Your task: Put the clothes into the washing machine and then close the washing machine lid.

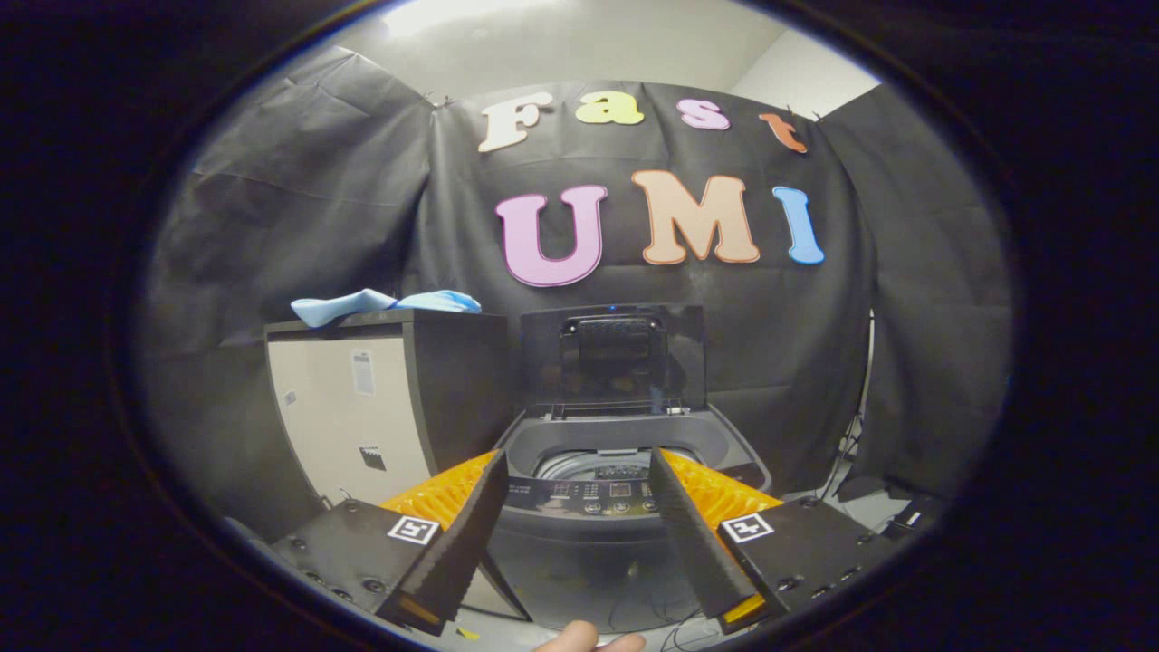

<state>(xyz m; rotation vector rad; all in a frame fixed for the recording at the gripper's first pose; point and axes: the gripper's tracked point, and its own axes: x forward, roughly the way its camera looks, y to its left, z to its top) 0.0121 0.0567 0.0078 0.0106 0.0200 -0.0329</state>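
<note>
On the left we see a light blue garment (385, 304) lying on the top of a cabinet (380, 407), along its back edge. Just right of the cabinet stands the top-loading washing machine (625, 507), its lid (614, 358) raised upright behind the open drum. Our gripper (576, 471) is spread wide and holds nothing, the machine's control panel showing between its fingers.

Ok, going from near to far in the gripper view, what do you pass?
A fingertip → the open gripper, holding nothing → washing machine control panel → drum opening → raised lid → black cloth wall.
</note>
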